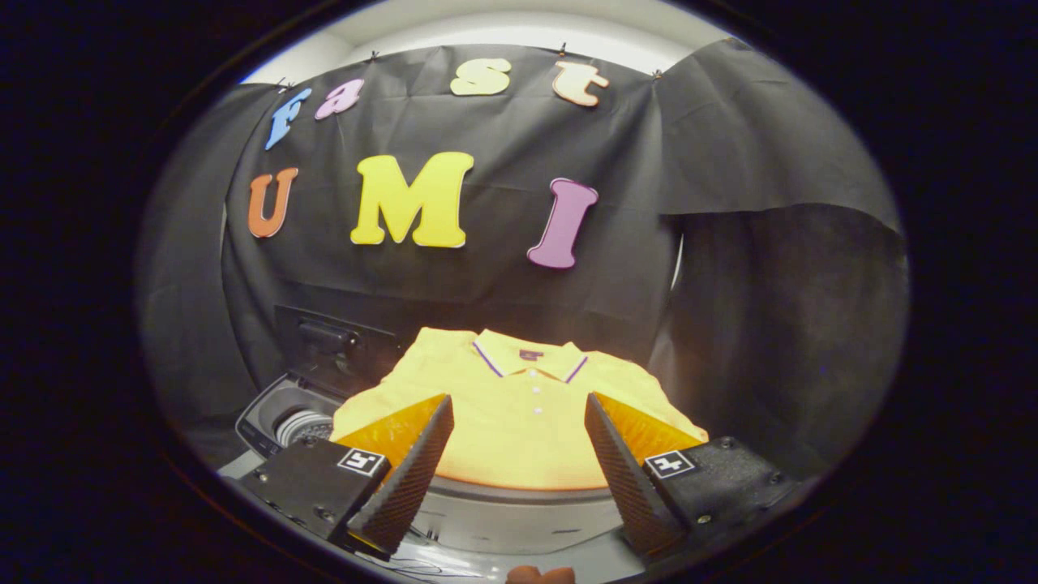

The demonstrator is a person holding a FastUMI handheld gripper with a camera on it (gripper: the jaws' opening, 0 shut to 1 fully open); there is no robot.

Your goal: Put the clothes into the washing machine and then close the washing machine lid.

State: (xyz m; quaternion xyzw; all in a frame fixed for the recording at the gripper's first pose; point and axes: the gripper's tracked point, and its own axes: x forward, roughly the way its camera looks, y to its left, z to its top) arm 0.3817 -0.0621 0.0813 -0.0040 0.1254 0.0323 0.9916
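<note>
Just above the yellow polo shirt (pixel 519 405), gripper (pixel 519 454) fingers spread wide.

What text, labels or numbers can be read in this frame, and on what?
On the yellow polo shirt, the neck label: too small to read.
On the open gripper, fingers apart before the shirt, square markers: patterns, no words.
On the washing machine: nothing legible.

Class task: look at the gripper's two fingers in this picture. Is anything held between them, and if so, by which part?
Nothing is held. The gripper is open, fingers wide apart, with the yellow polo shirt lying just ahead of them, ungripped.
</note>
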